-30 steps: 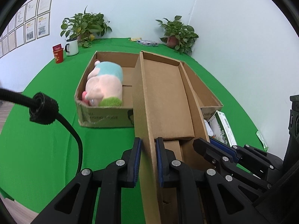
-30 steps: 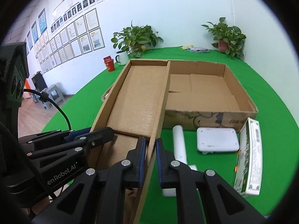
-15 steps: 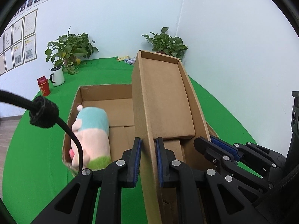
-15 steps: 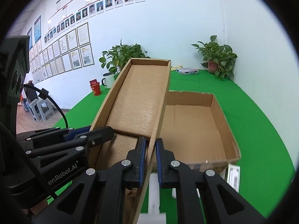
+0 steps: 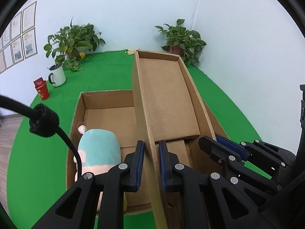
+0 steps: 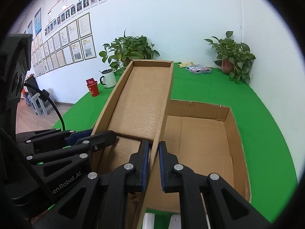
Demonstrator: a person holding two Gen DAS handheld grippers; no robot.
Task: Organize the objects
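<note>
Both grippers hold a long narrow cardboard tray (image 5: 167, 99) in the air, tilted over a large open cardboard box (image 5: 106, 114). My left gripper (image 5: 150, 164) is shut on the tray's left wall. My right gripper (image 6: 152, 162) is shut on the tray's right wall (image 6: 164, 110). The tray (image 6: 141, 99) looks empty inside. A plush toy with a teal cap (image 5: 99, 152) lies in the left part of the box. The right part of the box (image 6: 202, 145) is bare cardboard.
A green cloth (image 5: 47, 133) covers the table. A white mug (image 5: 57, 76), a red cup (image 5: 42, 90) and two potted plants (image 5: 183, 40) stand at the back. A small patterned packet (image 6: 198, 69) lies far back. White items (image 6: 150, 219) lie under the right gripper.
Both grippers have carried the tray forward and higher, over the large box. The plush toy and box now appear nearer and lower in view. The grips have not changed.
</note>
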